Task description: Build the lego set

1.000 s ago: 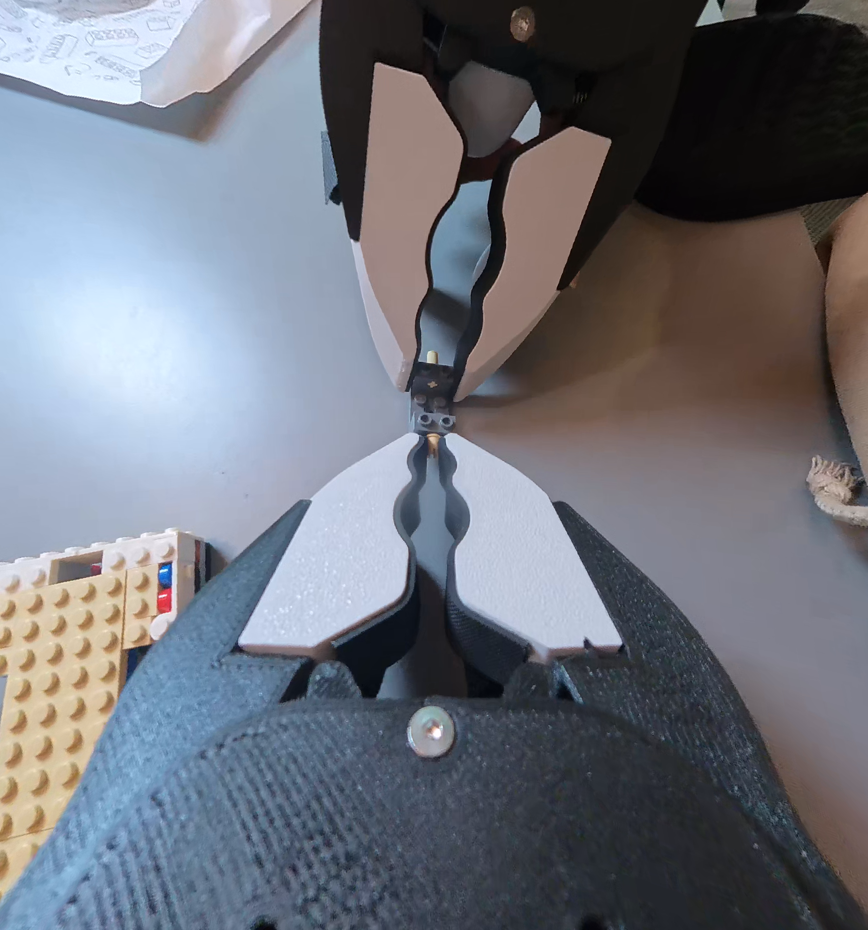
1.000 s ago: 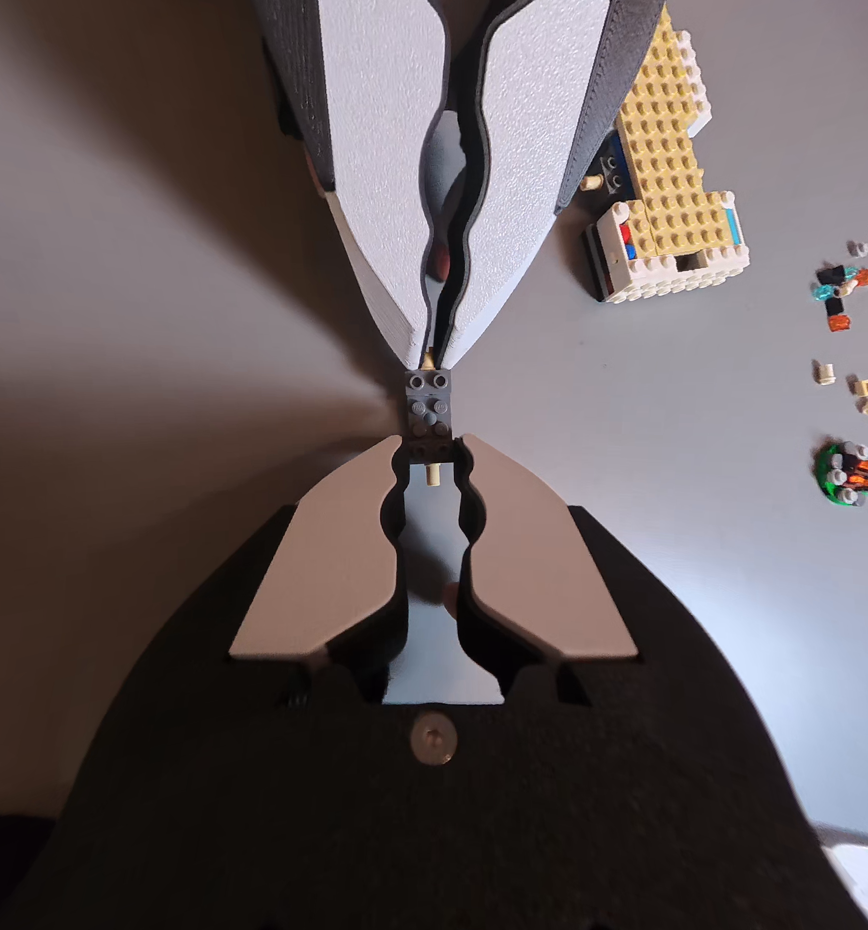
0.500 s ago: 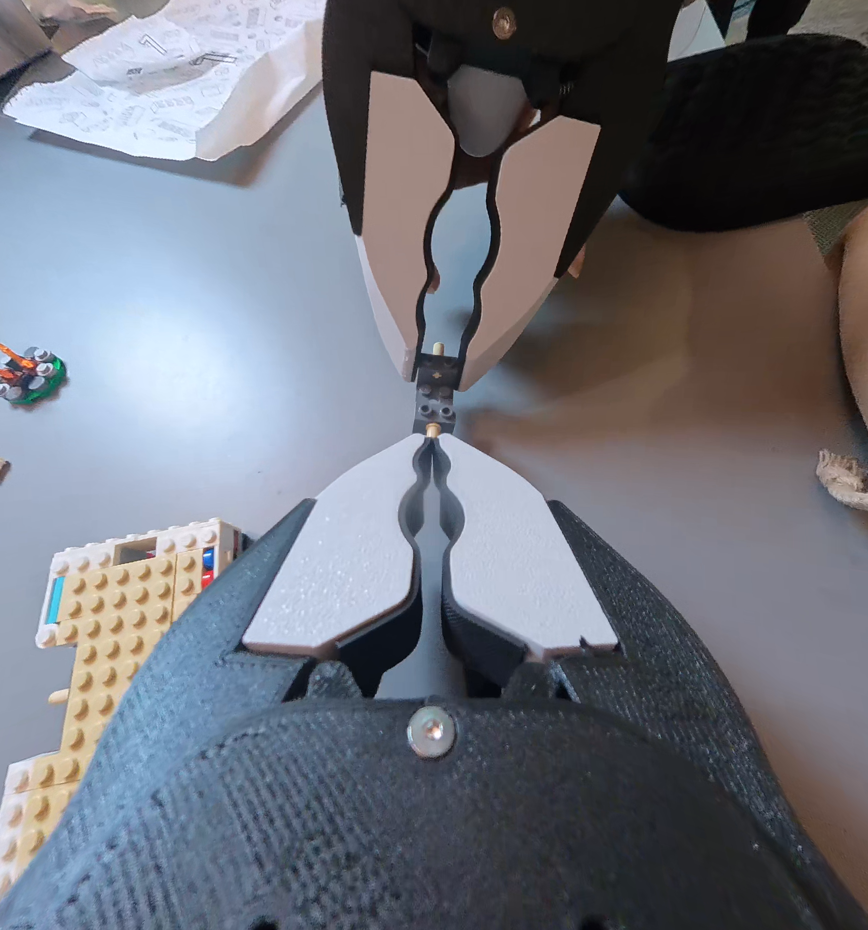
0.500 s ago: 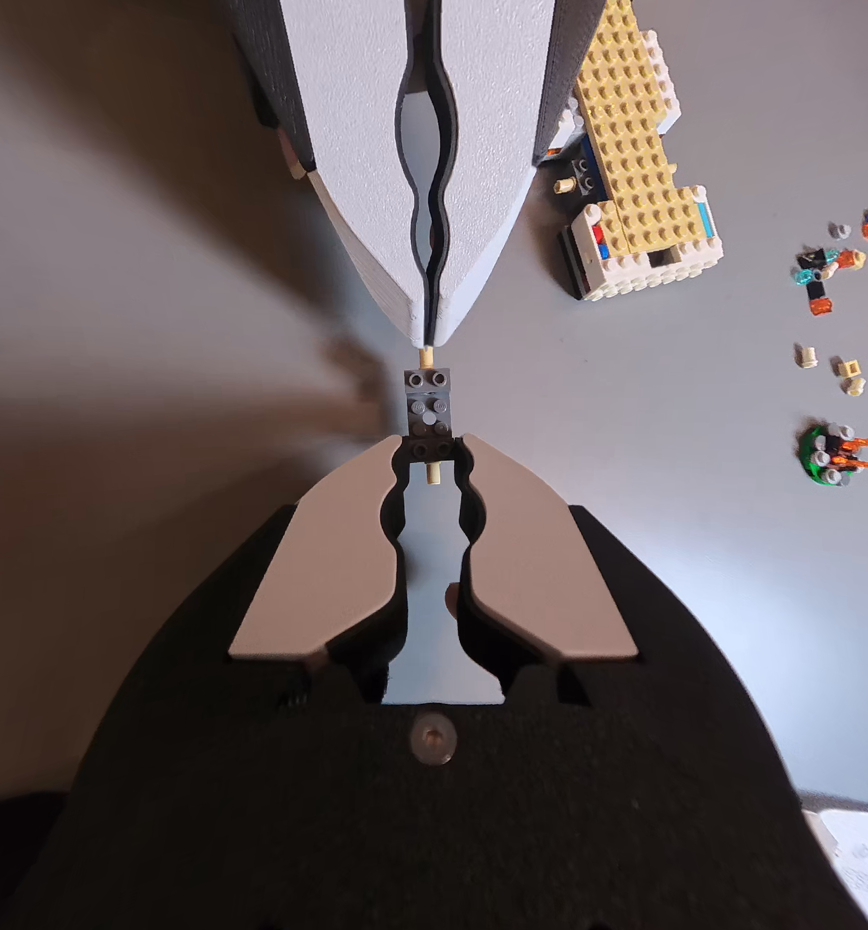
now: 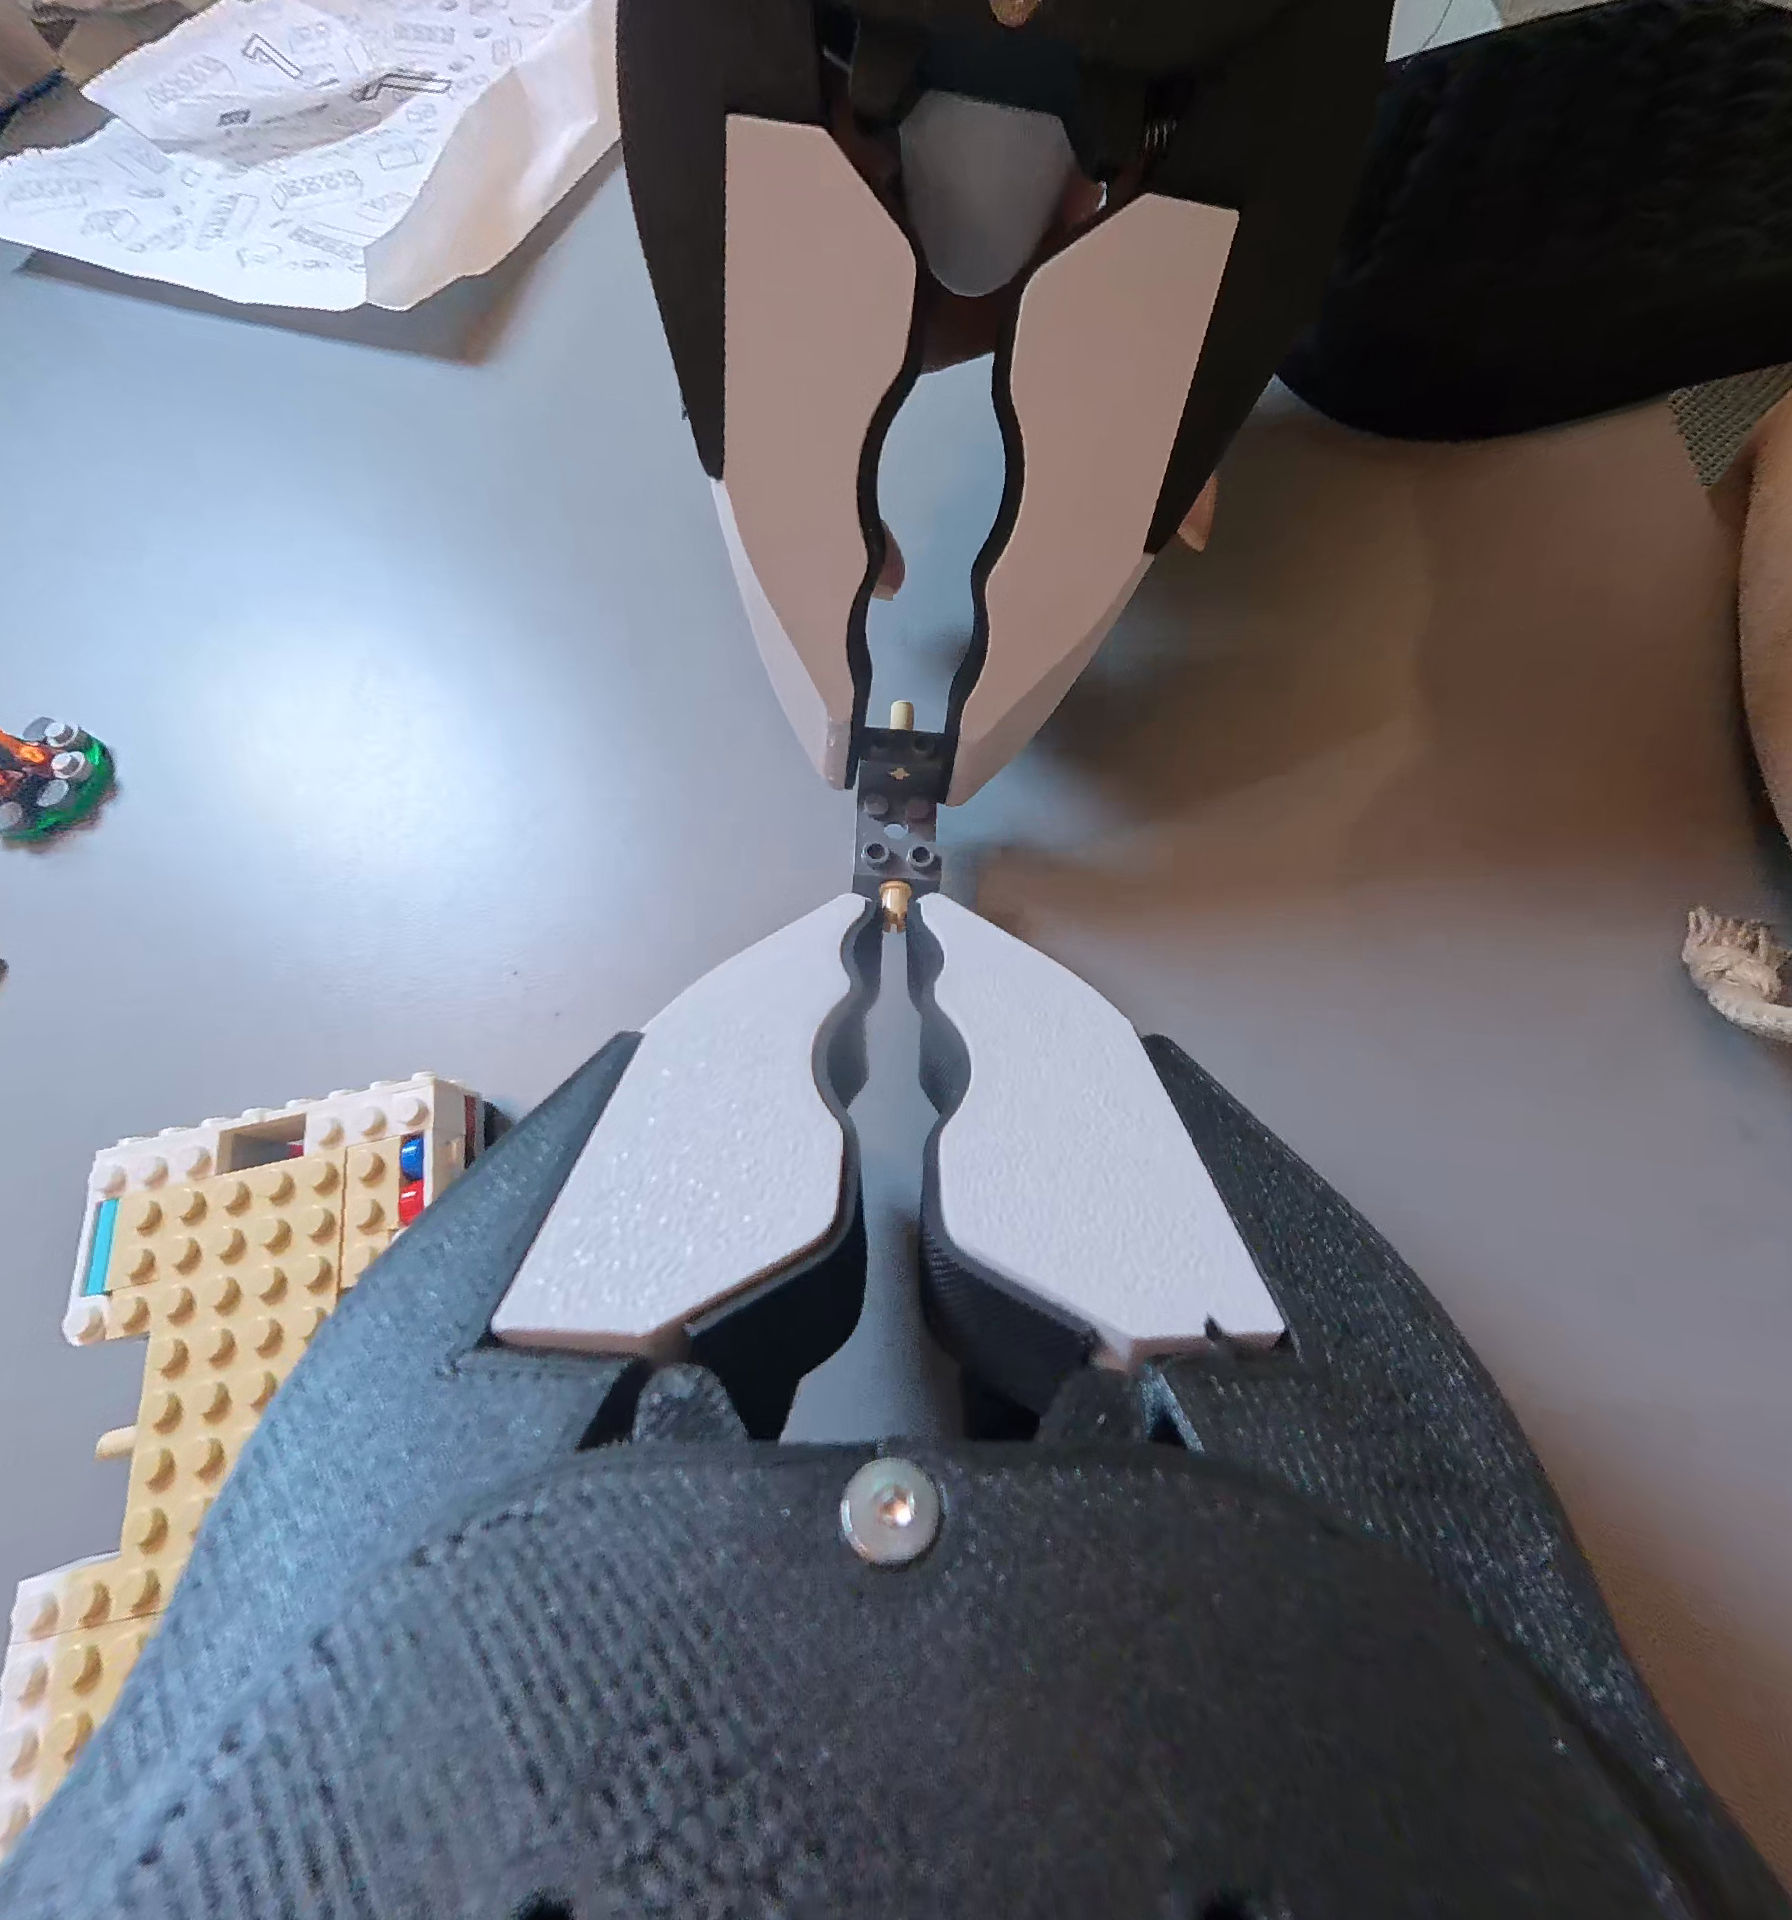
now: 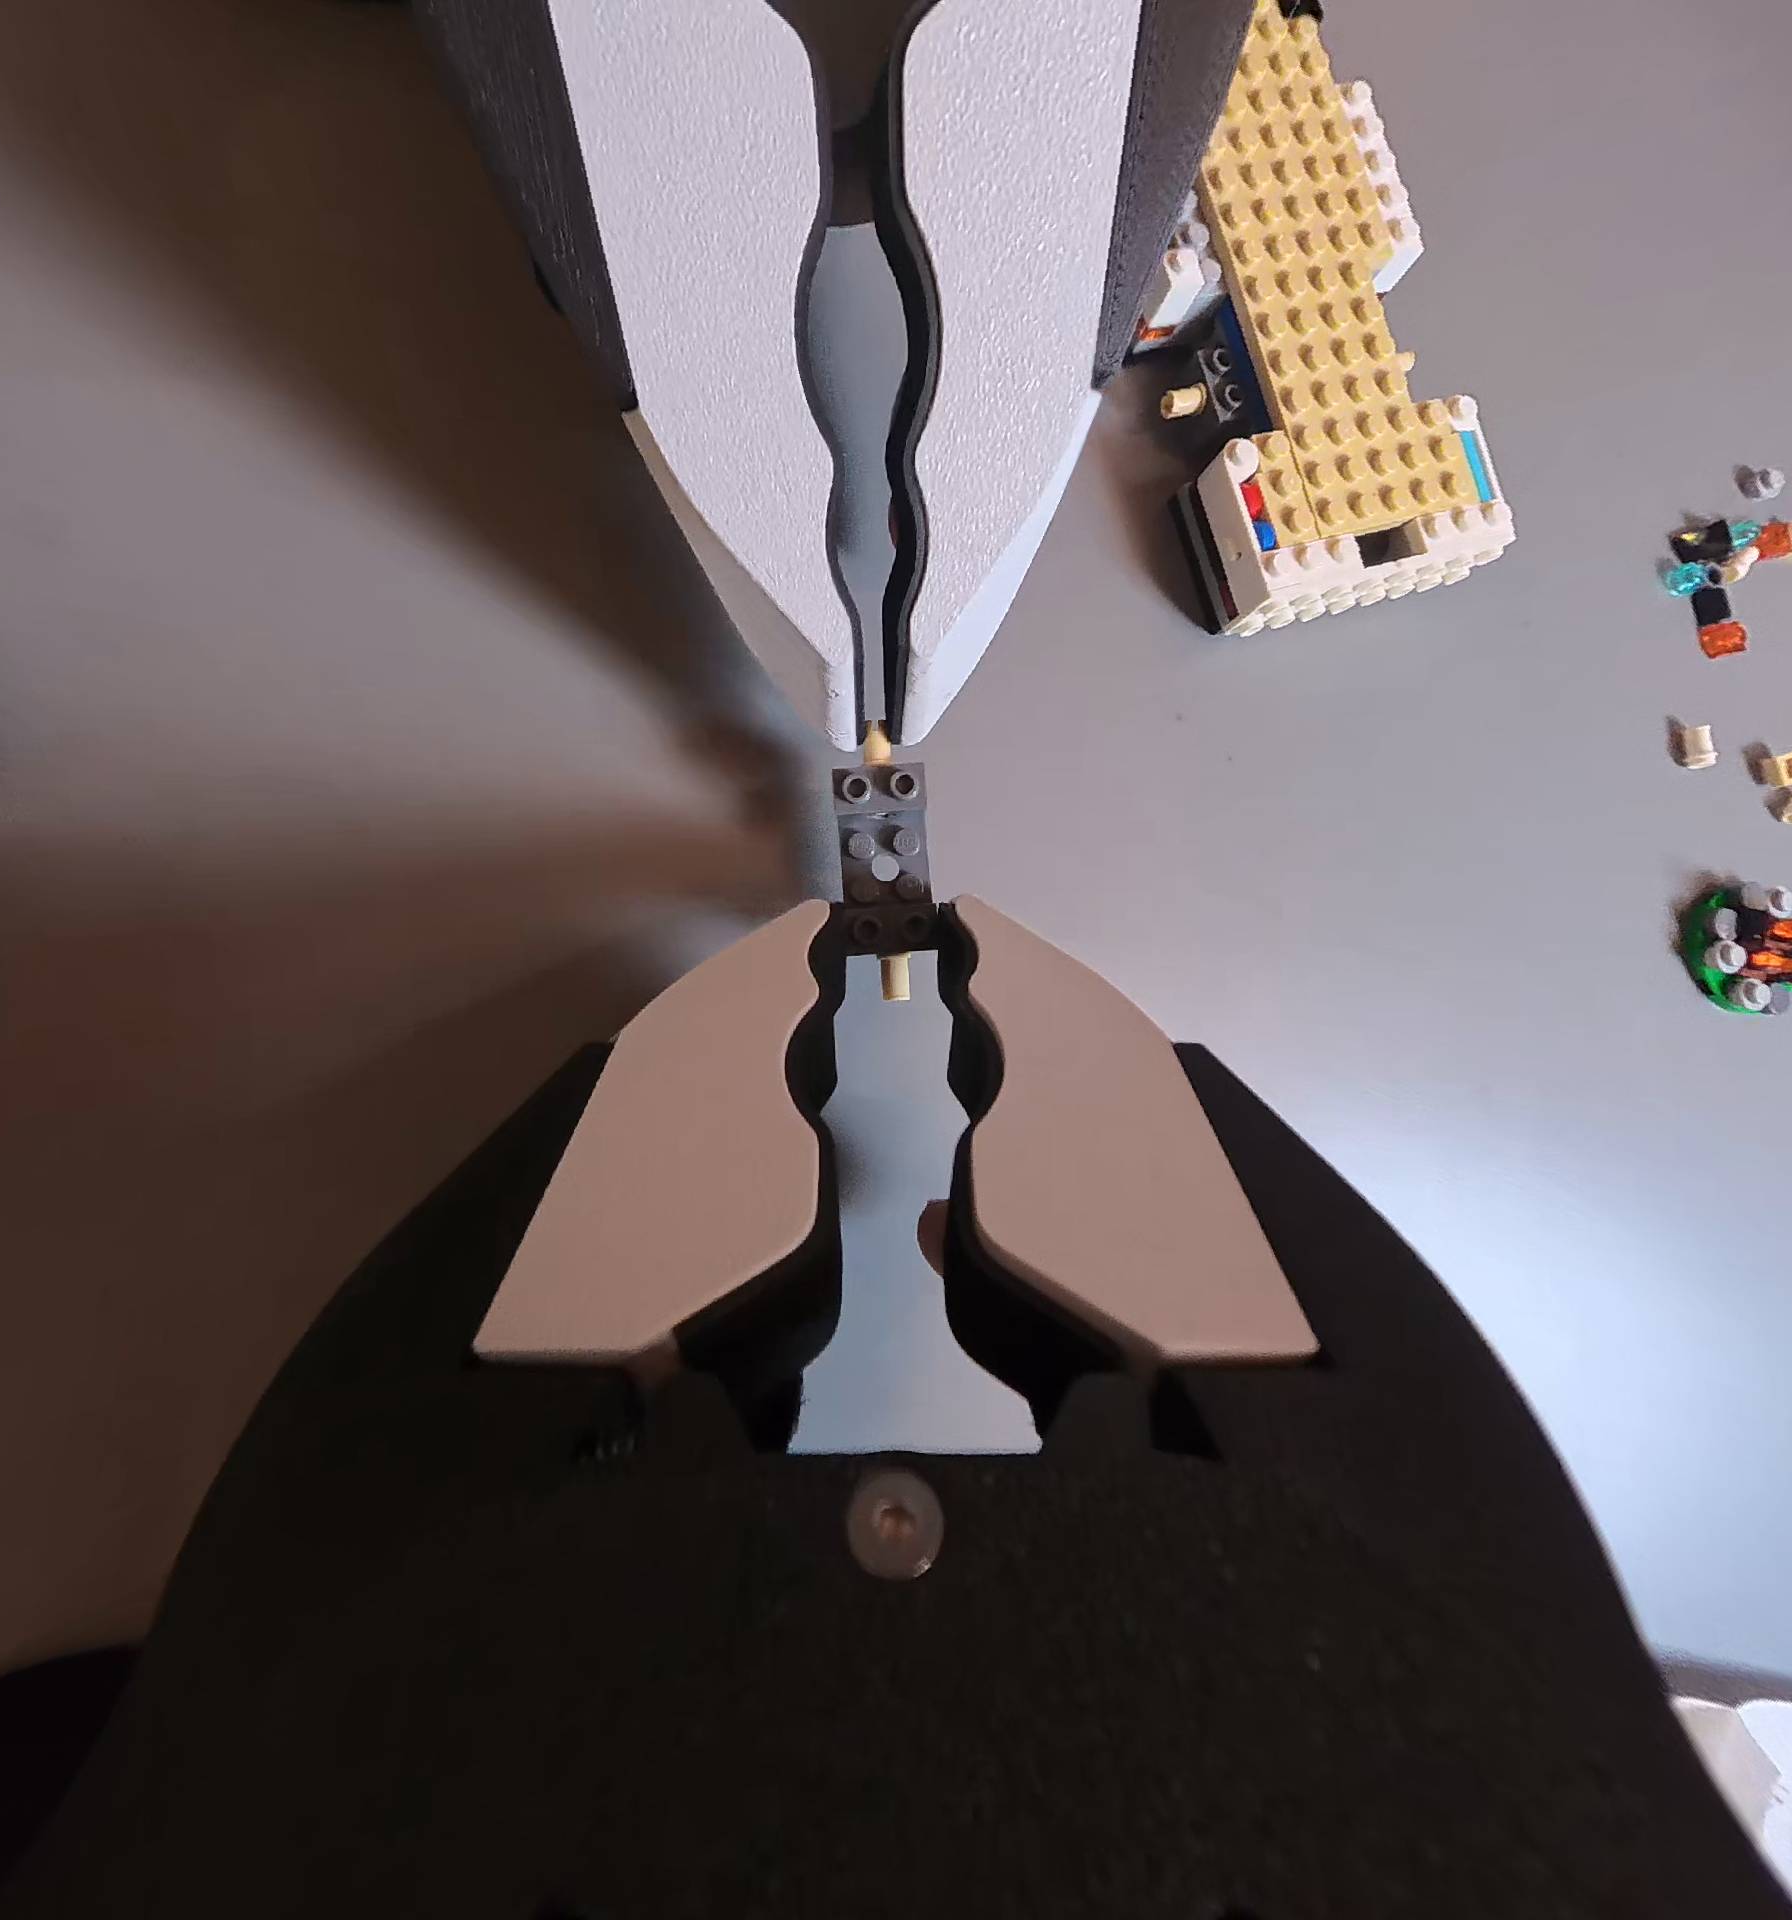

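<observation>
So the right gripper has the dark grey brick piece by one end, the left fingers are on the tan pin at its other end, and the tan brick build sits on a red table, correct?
Not quite: the table is grey, not red, as the right wrist view shows. The rest holds: the right gripper grips the dark grey brick piece by one end, the left fingers meet the tan pin, and the tan brick build sits there.

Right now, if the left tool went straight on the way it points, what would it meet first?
The dark grey brick assembly, whose tan peg sits between the left tool's tips; just beyond, the right tool grips that assembly's far end.
</observation>
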The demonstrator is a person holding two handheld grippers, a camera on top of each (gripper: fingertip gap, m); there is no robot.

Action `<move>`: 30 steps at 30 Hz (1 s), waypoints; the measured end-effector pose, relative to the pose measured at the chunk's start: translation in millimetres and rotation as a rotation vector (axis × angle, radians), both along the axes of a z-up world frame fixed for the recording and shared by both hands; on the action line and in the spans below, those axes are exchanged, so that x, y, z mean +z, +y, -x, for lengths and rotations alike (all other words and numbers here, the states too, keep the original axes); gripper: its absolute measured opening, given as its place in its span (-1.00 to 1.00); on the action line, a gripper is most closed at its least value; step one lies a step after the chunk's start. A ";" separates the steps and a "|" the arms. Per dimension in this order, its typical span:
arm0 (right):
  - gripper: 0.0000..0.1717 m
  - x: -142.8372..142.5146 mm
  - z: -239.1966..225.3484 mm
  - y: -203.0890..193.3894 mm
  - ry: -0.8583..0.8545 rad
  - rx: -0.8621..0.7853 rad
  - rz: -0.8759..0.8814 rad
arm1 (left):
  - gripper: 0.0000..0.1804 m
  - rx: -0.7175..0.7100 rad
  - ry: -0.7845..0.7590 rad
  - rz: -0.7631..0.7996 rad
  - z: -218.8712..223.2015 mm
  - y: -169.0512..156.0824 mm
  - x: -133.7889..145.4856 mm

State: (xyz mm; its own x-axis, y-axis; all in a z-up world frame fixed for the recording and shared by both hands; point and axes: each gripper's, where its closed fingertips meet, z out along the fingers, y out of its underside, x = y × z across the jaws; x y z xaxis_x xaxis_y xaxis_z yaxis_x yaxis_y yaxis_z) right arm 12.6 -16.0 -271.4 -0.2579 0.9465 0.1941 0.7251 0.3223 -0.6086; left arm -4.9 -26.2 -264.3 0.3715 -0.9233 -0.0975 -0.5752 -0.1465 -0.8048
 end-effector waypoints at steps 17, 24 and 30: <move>-0.81 31.5 7.1 -3.9 0.145 0.001 0.104 | -1.00 -0.020 0.034 0.003 -8.0 -4.3 -4.4; -0.81 64.0 17.6 -9.8 0.462 -0.016 0.352 | -0.49 0.013 -0.134 0.058 -18.8 1.4 9.4; -0.81 74.4 24.5 -15.0 0.532 0.033 0.381 | -0.81 -0.001 -0.226 0.037 -18.7 0.2 29.4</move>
